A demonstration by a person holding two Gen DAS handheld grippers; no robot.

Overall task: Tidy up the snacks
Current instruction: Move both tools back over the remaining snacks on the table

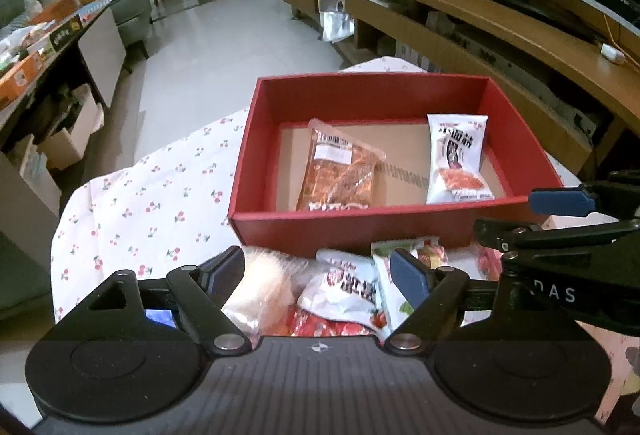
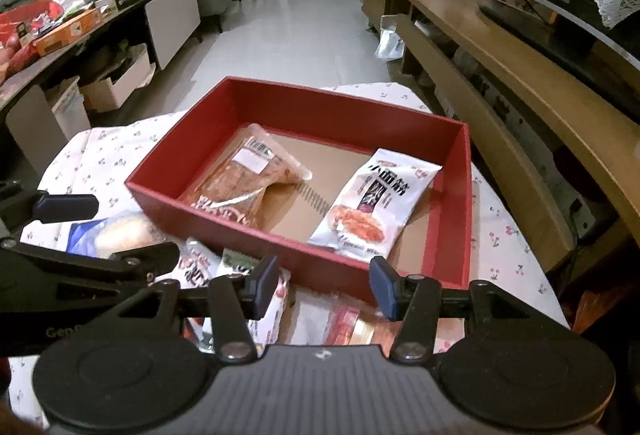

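Both grippers, left gripper (image 1: 318, 277) and right gripper (image 2: 324, 285), hang with jaws apart and empty over the loose snack packets (image 1: 344, 291) heaped before the red box (image 1: 516, 139). These look light, crinkly and slippery, best pinched at a sealed edge. The grippers hide most of the heap, so I can't count it.

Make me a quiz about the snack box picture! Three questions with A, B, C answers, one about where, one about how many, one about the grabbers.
1. Where does the white packet lie?
A. in the red box
B. on the floor
C. on the chair

2. How many packets are in the box?
A. none
B. two
C. five

3. How are the left gripper and right gripper?
A. both open, holding nothing
B. both shut on snacks
C. one holds the box

Answers:
1 A, it rests on the box's cardboard bottom.
2 B, the white one and the orange packet.
3 A, their fingers stand apart over the snack pile.
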